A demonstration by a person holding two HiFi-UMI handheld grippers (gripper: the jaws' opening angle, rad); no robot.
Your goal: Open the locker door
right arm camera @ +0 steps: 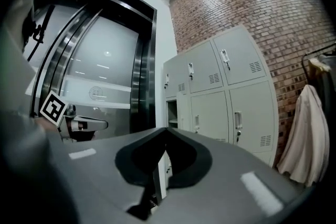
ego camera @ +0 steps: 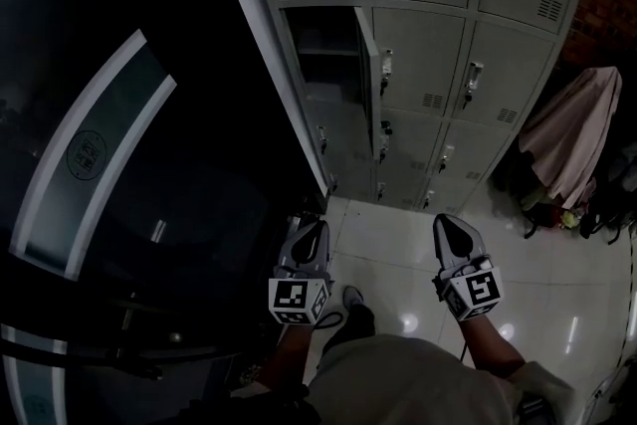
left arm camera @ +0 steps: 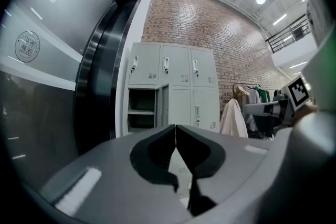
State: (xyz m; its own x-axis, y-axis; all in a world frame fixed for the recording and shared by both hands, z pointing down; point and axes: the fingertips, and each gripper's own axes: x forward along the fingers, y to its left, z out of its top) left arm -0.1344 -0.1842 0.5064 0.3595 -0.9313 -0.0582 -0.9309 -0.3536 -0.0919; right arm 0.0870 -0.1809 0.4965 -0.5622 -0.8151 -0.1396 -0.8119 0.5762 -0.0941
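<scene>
Left tongs: jaws clenched tip to tip, nothing between them. The left gripper view shows the same, the dark pads meeting in a single seam.

Right tongs: also clenched and empty.

Both are held low and side by side over the floor, which is pale glossy tile. They point toward the lockers but are well apart from them, touching no door or handle.

Locker bank: grey metal, three columns, standing against a brick wall ahead of the person.

Open door: middle row, left column. It is swung out toward the person and seen nearly edge-on, apparently hinged on its right side.

Open compartment: dark inside, with one shelf across it. No contents can be made out.

Every other door in view sits flush, each with a small handle and a slotted vent.

Progress, as a judgement: one door stands wide open and the tongs are clear of it, so the task reads as done. If a different door is meant, all of that is left; I cannot tell which.

The door itself is thin sheet steel, plain grey, with no damage visible.

Further out, a dark glass wall with a round emblem is on the left. A pale cloth hangs draped near the bank's right side.
</scene>
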